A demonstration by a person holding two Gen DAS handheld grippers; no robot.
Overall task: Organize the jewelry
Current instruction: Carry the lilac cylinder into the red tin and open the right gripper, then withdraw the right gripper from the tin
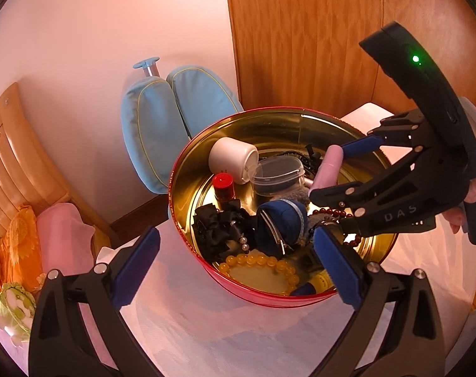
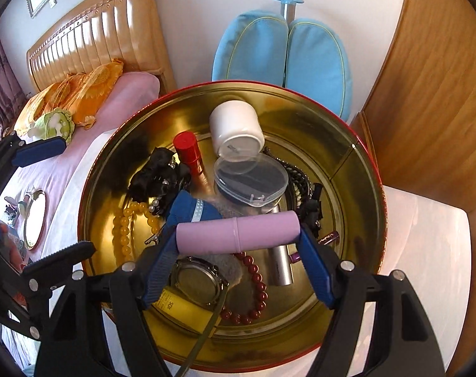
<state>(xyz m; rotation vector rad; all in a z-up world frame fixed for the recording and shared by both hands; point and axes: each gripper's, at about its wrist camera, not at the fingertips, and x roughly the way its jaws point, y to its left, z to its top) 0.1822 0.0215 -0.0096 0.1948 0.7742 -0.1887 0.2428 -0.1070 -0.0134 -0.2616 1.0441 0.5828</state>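
A round red tin (image 1: 253,292) with a gold inside (image 2: 357,194) stands on a white-covered table. It holds a yellow bead bracelet (image 1: 263,260), a dark red bead bracelet (image 2: 257,282), a watch (image 2: 197,279), a black bow hair clip (image 1: 219,229), a blue pouch (image 1: 285,220), a white jar (image 2: 236,127), a clear plastic box (image 2: 250,179) and a red-capped bottle (image 2: 187,147). My right gripper (image 2: 238,235) is shut on a pink tube (image 2: 238,231) above the tin; it also shows in the left wrist view (image 1: 327,166). My left gripper (image 1: 238,270) is open and empty at the tin's near rim.
A blue cushioned chair back (image 1: 175,119) stands behind the tin. A wooden wardrobe (image 1: 301,37) is at the right. A bed with a wooden headboard (image 2: 90,40), pink sheet and orange pillow (image 2: 77,94) lies to the left. A small mirror (image 2: 35,216) lies on the bed.
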